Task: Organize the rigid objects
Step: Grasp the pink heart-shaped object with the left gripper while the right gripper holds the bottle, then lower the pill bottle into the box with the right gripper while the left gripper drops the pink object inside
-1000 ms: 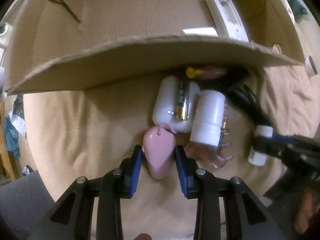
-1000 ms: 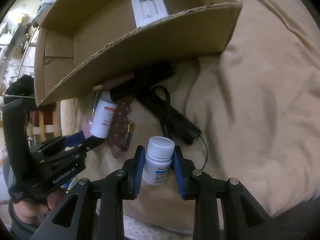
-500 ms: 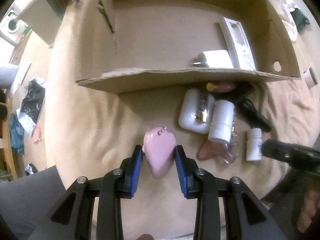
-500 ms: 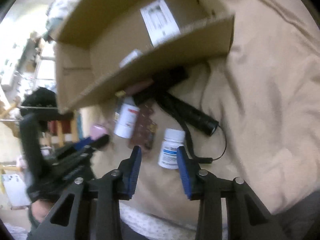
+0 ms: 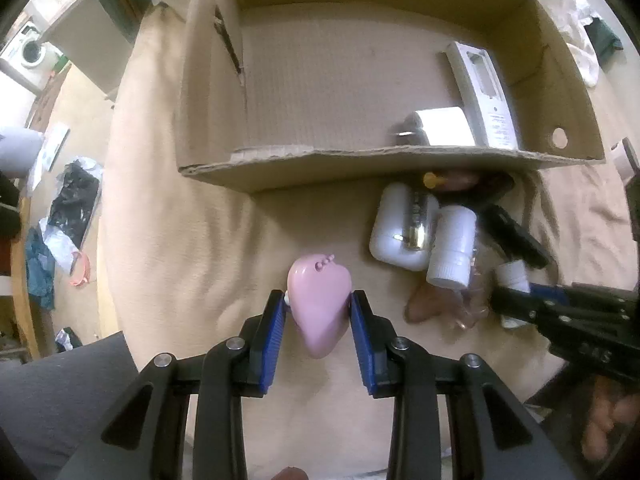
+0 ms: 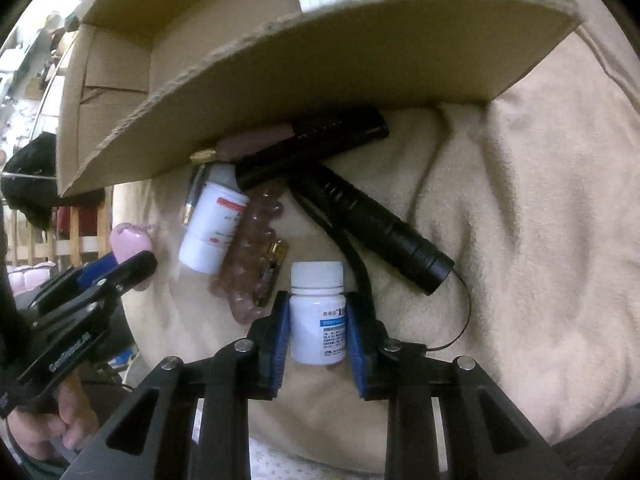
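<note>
Since a second ago, left gripper (image 5: 319, 312) has lifted clear of the pile, pinching the pink case (image 5: 319, 304). Right gripper (image 6: 318, 322) backed off, then returned; its jaws have just been closing around the small white bottle (image 6: 318, 312), which lies on the beige blanket (image 6: 520, 200). Cardboard box (image 5: 400, 164) holds only a remote (image 5: 482, 92) and a charger (image 5: 440, 132). Left outside: flashlight (image 6: 380, 220), larger bottle (image 6: 212, 232), white case (image 5: 394, 232). Early days, I'd say.

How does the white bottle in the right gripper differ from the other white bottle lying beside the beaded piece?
The gripped bottle has a blue-banded label and points its cap toward the box; the loose bottle has a red-marked label and its cap points away. The first sits between jaws, the second lies free. Both are white and capped.
</note>
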`<state>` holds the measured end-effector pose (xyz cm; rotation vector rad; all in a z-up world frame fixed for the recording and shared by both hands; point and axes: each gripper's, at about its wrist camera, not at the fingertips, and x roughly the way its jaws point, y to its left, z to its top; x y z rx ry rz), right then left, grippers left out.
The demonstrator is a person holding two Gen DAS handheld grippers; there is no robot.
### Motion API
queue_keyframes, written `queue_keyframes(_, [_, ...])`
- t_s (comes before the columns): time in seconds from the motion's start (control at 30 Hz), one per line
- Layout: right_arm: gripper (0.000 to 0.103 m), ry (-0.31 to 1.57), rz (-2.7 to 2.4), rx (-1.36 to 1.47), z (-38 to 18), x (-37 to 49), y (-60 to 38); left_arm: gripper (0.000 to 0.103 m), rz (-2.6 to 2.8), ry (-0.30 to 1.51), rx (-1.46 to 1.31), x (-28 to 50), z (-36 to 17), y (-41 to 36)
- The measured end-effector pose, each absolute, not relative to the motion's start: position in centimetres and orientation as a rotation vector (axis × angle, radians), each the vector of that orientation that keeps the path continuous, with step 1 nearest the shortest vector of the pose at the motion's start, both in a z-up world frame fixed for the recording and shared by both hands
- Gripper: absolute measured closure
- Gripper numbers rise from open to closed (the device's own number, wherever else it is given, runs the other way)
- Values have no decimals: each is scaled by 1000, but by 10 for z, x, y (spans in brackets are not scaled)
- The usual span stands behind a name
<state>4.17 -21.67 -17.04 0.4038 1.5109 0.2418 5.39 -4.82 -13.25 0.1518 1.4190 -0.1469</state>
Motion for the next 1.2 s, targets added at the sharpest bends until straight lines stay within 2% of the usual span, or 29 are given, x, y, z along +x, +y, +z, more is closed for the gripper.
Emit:
queue_keyframes(0.17, [75,1482,252,406,-163,44,-215,73,-130,1401,175,52,-130,-51])
queue_keyframes(0.37, [75,1406,289,417,-129,26,-237,73,-146,1384,159,41,-111,-47])
queue_keyframes(0.63, [75,1268,318,381,-75,21,-247,73,-178,1243,116,36,-41,-50])
queue_keyframes(0.93, [75,1054,330,347,-14,41,-262,73,-183,1099,178,64,12,-60])
queue_keyframes(1.2, [75,983,316,330,-6,82,-264,73,-186,1064,220,101,20,-73])
